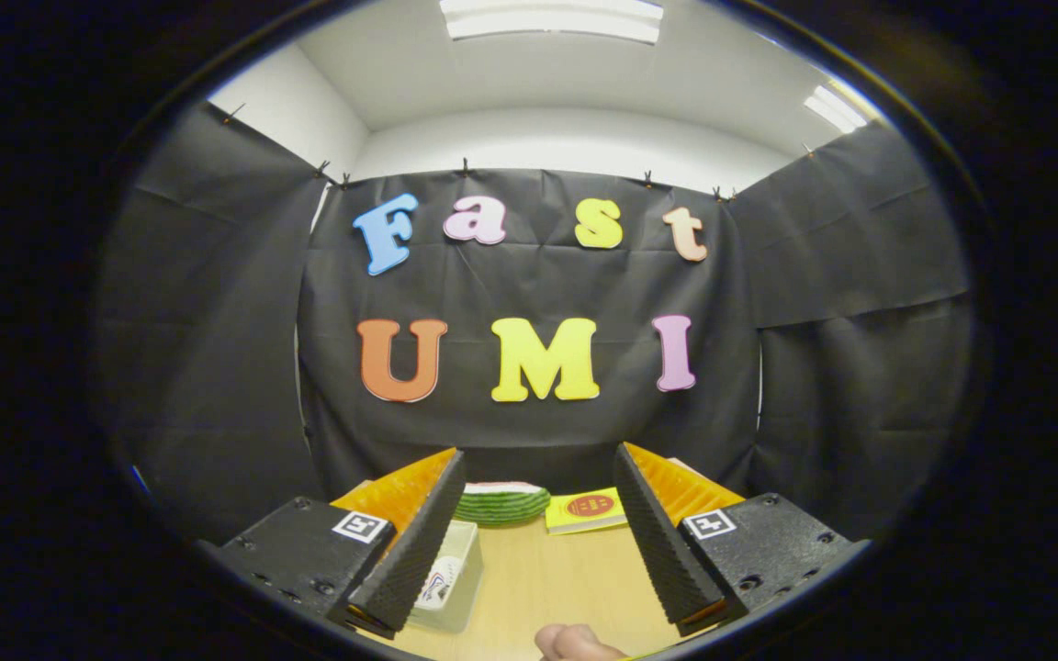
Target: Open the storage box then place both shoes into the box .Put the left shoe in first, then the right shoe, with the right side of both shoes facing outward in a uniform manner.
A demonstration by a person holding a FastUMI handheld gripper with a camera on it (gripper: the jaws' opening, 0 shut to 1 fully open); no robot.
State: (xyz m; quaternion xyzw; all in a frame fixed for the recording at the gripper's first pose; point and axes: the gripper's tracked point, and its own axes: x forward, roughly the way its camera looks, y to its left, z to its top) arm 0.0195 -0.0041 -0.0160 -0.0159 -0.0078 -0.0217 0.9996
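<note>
Two fingers of the gripper point(534, 542) stood spread wide, grasping nothing. The box point(451, 574), pale and seemingly lidded, lay on the table point(557, 578) low beside the left finger, partly hidden behind it, so reaching it likely meant tipping down and leftward. No shoes were identifiable.

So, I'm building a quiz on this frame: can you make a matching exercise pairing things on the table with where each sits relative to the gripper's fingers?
Things:
1. green striped item
2. yellow booklet
3. pale box
4. gripper

Places or states:
A. beside the left-hand finger, partly hidden by it
B. beyond the fingers, nearer the right-hand finger
C. open, nothing between its fingers
D. beyond the fingers, nearer the left-hand finger

Pairs: 1-D, 2-B, 3-A, 4-C
</note>
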